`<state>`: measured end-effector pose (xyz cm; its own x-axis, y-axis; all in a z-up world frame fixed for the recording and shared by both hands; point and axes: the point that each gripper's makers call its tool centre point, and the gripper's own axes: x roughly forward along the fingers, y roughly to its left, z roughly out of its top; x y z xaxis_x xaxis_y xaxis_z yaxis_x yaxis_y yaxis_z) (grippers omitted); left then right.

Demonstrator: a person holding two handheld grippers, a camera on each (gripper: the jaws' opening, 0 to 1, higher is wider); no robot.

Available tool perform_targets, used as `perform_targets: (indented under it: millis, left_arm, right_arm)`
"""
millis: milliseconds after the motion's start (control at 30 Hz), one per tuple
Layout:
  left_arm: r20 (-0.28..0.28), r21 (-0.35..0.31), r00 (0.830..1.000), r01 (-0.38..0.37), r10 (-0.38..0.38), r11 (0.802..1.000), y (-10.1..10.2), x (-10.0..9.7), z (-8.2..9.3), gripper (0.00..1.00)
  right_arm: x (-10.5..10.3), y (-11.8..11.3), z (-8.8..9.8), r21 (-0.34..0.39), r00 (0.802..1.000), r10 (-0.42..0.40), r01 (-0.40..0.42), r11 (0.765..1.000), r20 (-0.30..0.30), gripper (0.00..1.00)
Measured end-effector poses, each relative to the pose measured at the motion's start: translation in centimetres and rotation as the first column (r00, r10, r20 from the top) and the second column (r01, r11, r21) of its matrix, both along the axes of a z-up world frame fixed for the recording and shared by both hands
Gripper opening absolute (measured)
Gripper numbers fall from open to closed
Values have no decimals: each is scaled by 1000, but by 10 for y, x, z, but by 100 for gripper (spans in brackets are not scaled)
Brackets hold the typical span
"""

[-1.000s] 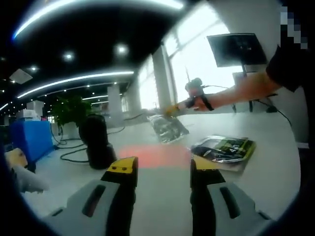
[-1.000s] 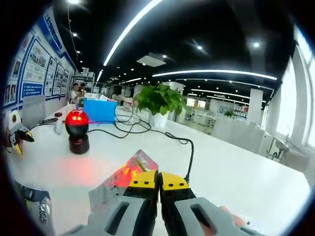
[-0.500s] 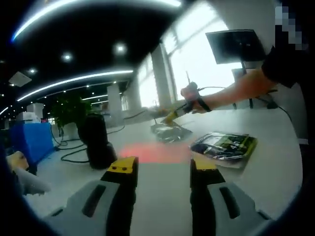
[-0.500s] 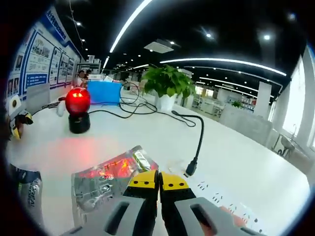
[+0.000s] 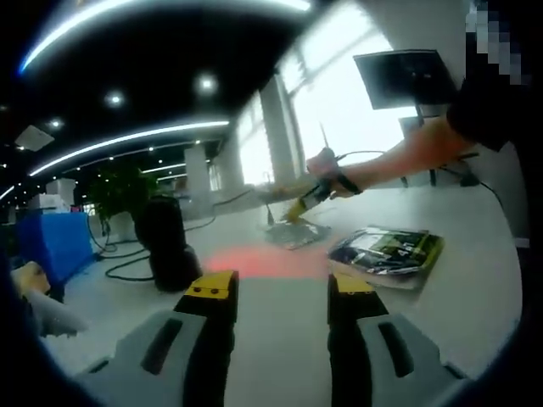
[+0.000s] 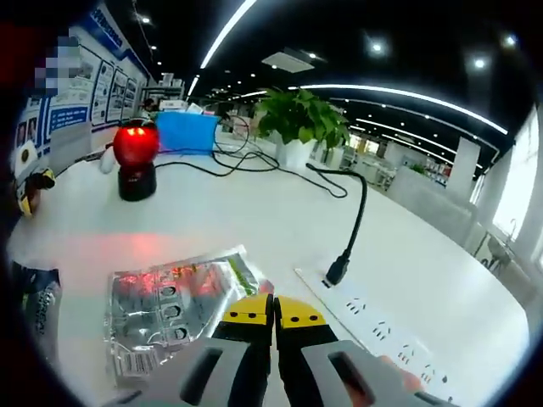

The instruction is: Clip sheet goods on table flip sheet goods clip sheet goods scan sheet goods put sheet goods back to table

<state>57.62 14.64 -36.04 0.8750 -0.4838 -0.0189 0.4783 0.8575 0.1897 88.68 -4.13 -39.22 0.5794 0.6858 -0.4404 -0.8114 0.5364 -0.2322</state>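
Note:
A silver foil sheet pack (image 6: pixel 165 303) lies flat on the white table (image 6: pixel 254 212), lit red by the scanner's glow. My right gripper (image 6: pixel 273 310) is shut on its near edge. In the left gripper view that pack (image 5: pixel 297 234) rests on the table beyond the red glow, with the right gripper (image 5: pixel 299 206) on it and a person's hand (image 5: pixel 327 170) behind. The black scanner (image 6: pixel 135 158) (image 5: pixel 170 242) stands upright and shows a red light. My left gripper (image 5: pixel 280 288) hovers open above the table with nothing between its jaws.
Dark and green packs (image 5: pixel 389 252) lie stacked to the right of the red glow; one dark pack (image 6: pixel 38 307) sits left of the foil pack. A white power strip (image 6: pixel 373 320) with a black plug (image 6: pixel 338 272), a blue box (image 6: pixel 188 134) and a potted plant (image 6: pixel 301 119) stand further off.
The right gripper has brought the foil pack down from upright in the air to flat on the table. The left gripper has held still.

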Motion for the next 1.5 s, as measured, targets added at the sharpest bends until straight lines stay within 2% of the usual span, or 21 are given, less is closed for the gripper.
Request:
perform_targets:
  millis: [267, 433, 567, 700, 867, 1000, 1100, 1167, 1267, 1500]
  left_arm:
    - [-3, 19, 1000, -6, 6, 1000, -1, 1, -2, 34]
    - [-5, 19, 1000, -13, 13, 1000, 1, 2, -3, 34]
    - [-8, 24, 1000, -12, 12, 1000, 0, 2, -4, 34]
    - [-8, 28, 1000, -13, 13, 1000, 0, 2, -4, 34]
    - [-7, 23, 1000, -17, 18, 1000, 1, 3, -4, 34]
    - [-6, 23, 1000, -16, 16, 1000, 1, 3, -3, 34]
    - [-6, 23, 1000, -14, 15, 1000, 1, 3, -4, 34]
    - [-5, 24, 1000, -13, 14, 1000, 1, 3, -3, 34]
    - [-2, 23, 1000, -14, 14, 1000, 1, 4, -3, 34]
    - [0, 19, 1000, -11, 11, 1000, 1, 2, -2, 34]
  right_arm:
    - [2, 3, -13, -39, 1000, 14, -14, 999, -2, 0]
    - [2, 1, -15, -37, 1000, 10, -11, 999, -9, 0]
    - [4, -2, -17, -16, 999, -16, 16, 1000, -31, 0]
    - [4, -5, -16, -17, 999, -45, 45, 999, -23, 1]
    - [11, -14, -2, 78, 994, -105, 108, 991, -41, 2]
    - [20, -26, 14, 158, 985, -162, 168, 973, -51, 3]
    - [22, -31, 25, 194, 983, -177, 183, 964, -45, 10]
    - [23, -35, 30, 171, 984, -179, 177, 969, 1, 16]
    - [16, -30, 32, 177, 987, -158, 157, 972, -7, 22]
    - [-7, -9, 20, 189, 993, -117, 121, 975, -30, 31]
